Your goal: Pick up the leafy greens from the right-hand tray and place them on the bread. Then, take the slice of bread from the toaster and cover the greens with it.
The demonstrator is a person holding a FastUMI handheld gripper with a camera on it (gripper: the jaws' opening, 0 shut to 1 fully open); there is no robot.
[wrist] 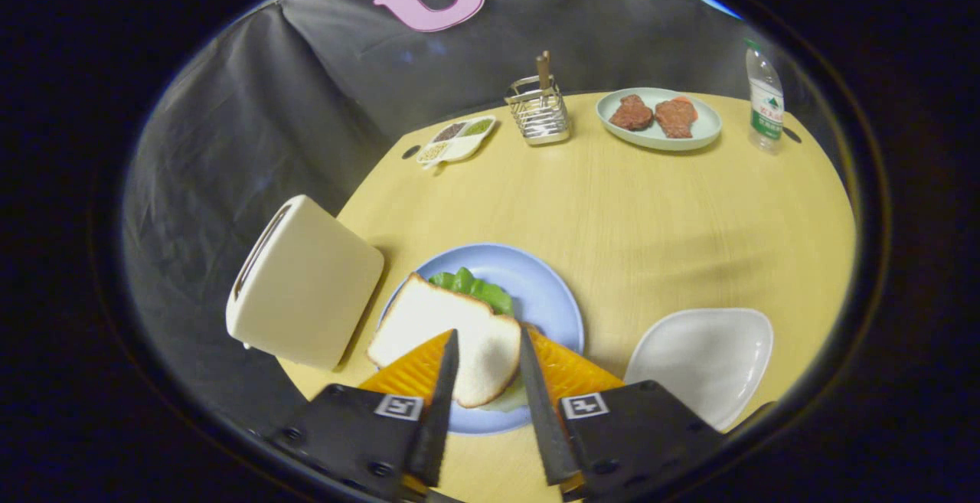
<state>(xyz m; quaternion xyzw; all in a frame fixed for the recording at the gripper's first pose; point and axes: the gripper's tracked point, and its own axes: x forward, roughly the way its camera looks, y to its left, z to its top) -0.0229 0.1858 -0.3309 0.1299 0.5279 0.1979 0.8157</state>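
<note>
Gripper view: bread slice crust-end toward toaster

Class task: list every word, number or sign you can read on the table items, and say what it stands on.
Water bottle label: print too small to read.
Gripper tags: coded squares, no words; fingers open, bread slice between them.
Nothing else bears text.
</note>
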